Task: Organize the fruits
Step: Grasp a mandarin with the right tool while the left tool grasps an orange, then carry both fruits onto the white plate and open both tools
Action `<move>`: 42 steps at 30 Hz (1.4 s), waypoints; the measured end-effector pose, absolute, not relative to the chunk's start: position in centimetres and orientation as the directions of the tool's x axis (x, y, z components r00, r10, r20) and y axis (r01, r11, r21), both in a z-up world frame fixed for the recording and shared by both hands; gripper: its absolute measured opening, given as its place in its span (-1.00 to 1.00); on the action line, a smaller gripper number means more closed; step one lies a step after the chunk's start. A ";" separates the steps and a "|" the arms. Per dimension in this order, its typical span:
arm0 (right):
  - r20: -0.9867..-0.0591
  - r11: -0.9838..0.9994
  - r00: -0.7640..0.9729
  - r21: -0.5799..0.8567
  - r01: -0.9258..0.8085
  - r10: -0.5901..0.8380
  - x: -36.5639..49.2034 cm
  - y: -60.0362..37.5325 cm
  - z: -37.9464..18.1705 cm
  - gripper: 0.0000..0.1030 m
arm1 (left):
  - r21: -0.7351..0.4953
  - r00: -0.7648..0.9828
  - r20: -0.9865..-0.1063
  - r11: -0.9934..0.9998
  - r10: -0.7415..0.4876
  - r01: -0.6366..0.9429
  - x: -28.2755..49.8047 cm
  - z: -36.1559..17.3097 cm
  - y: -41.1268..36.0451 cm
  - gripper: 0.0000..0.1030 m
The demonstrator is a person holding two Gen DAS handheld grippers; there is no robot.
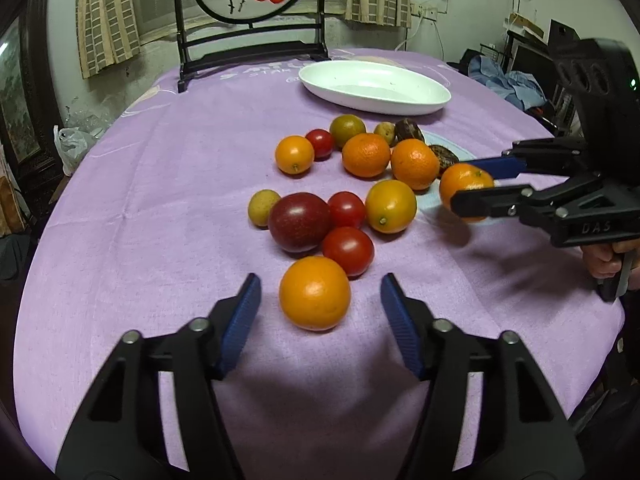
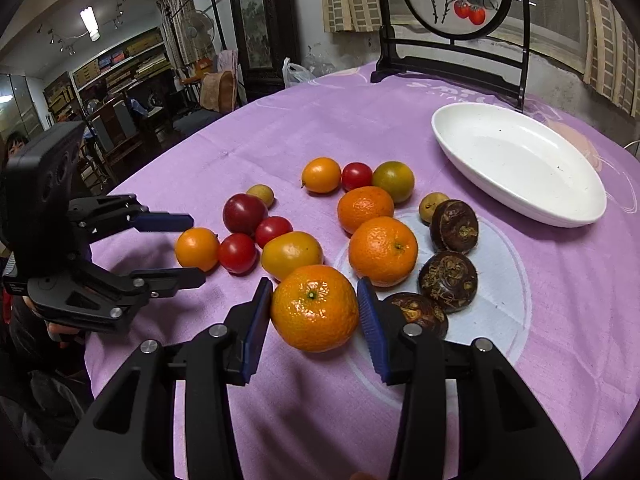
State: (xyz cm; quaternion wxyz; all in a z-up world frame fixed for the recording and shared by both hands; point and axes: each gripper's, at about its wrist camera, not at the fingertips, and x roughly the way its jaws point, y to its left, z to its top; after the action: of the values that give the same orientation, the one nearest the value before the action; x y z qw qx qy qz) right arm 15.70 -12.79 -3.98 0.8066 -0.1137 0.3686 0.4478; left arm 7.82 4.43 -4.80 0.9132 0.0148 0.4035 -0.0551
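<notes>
Several fruits lie in a cluster on the purple tablecloth (image 1: pixel 160 220). My left gripper (image 1: pixel 318 300) is open, its fingers on either side of an orange fruit (image 1: pixel 315 293) at the near end of the cluster, not touching it. My right gripper (image 2: pixel 314 308) is shut on a mandarin (image 2: pixel 315 307), both blue pads against its sides. The same mandarin (image 1: pixel 466 186) and right gripper (image 1: pixel 476 182) show at the right of the left wrist view. The left gripper (image 2: pixel 192 248) shows at the left of the right wrist view. An empty white oval dish (image 1: pixel 376 86) stands behind the fruits, also seen in the right wrist view (image 2: pixel 516 160).
The cluster holds red tomatoes (image 1: pixel 347 250), a dark red plum (image 1: pixel 299 222), more mandarins (image 2: pixel 383 250), yellow-orange fruits (image 2: pixel 291 253) and dark brown water chestnuts (image 2: pixel 448 280). A black framed screen (image 1: pixel 252 20) stands at the table's far edge. Furniture surrounds the table.
</notes>
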 end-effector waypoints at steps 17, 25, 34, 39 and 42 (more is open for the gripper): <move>-0.559 0.756 0.524 0.350 -0.554 0.642 24.4 -18.7 -0.8 -0.14 | -0.135 0.702 -0.683 0.979 -0.203 0.152 11.1 -0.6 5.2 -0.27; -0.582 0.862 0.636 0.337 -0.378 0.507 32.7 -20.2 -2.7 -0.14 | -0.205 0.674 -0.690 0.964 -0.265 0.169 24.5 1.8 2.3 -0.26; -0.622 0.869 0.608 0.330 -0.368 0.494 35.5 -20.5 -4.5 -0.14 | -0.102 0.616 -0.771 0.986 -0.163 0.134 34.9 -0.4 -1.7 -0.26; -0.637 0.874 0.602 0.304 -0.378 0.482 36.1 -19.9 -4.6 -0.10 | -0.023 0.591 -0.802 0.993 -0.086 0.114 37.0 -2.1 -2.8 -0.24; -0.632 0.865 0.592 0.337 -0.371 0.500 35.6 -20.2 -4.2 -0.04 | 0.037 0.643 -0.766 0.996 -0.021 0.077 35.8 -1.0 -2.6 0.49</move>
State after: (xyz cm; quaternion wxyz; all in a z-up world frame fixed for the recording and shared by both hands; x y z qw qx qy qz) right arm 35.61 -20.20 -4.20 0.8881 0.0848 0.3793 0.2453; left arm 35.77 -2.57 -0.99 0.9057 0.0329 0.4218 -0.0271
